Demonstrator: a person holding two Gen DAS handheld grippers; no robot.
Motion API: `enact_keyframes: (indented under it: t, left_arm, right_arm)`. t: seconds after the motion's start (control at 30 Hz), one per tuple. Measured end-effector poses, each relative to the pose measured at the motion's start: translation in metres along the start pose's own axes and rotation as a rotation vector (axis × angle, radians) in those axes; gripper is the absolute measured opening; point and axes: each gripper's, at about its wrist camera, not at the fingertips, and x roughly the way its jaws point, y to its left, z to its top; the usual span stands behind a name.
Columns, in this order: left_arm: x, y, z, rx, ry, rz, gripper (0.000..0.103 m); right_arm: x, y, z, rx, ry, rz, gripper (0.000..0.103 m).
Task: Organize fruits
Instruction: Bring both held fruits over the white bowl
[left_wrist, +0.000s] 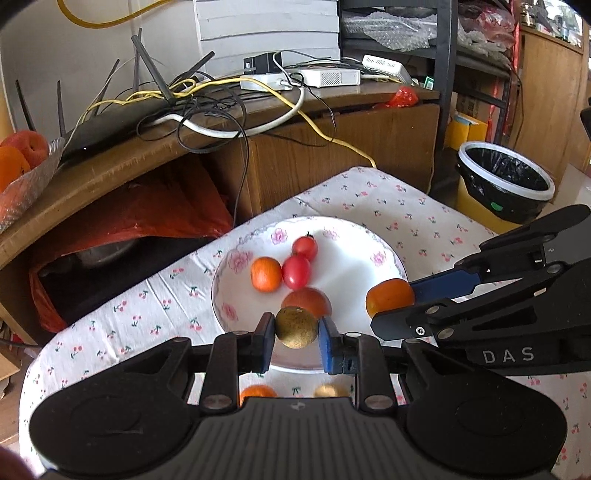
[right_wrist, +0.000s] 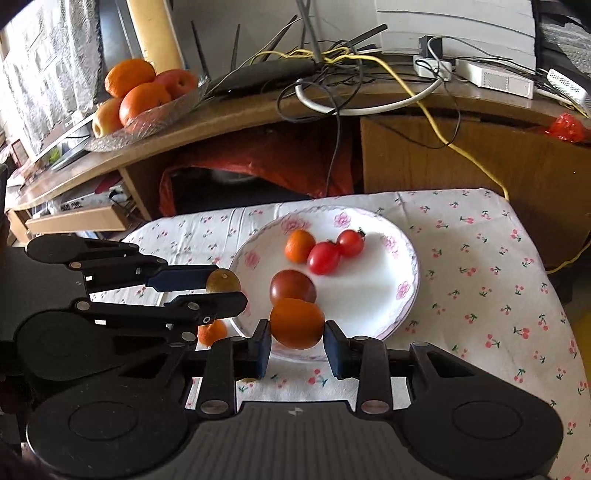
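Plate (left_wrist: 354, 258), glossy white with pink flowers, sits on the cherry-print cloth (left_wrist: 424, 218). We see the left gripper (left_wrist: 296, 328) clenched on a round, dull-golden fruit (left_wrist: 296, 328) at its 6 o'clock rim. The right gripper (right_wrist: 297, 334) grasps a smooth orange fruit (right_wrist: 297, 323) there too. Two oval cherry tomatoes (right_wrist: 334, 251) lie toward 12.

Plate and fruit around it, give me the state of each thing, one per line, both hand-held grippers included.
Left hand-held gripper: shut on brown round fruit, held over the plate's near rim.
Right hand-held gripper: shut on orange fruit.
Plate: on the tablecloth, holds two red tomatoes, a small orange and a dark red fruit.
Bin: open, lined.
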Motion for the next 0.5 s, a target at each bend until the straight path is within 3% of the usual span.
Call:
enact_keyframes:
  t: [0.5]
  left_arm:
    - [0.023, 0.009, 0.004, -0.004, 0.017, 0.033, 0.032]
  right_arm:
    - [0.022, -0.01, 0.006, 0.045, 0.009, -0.012, 0.029]
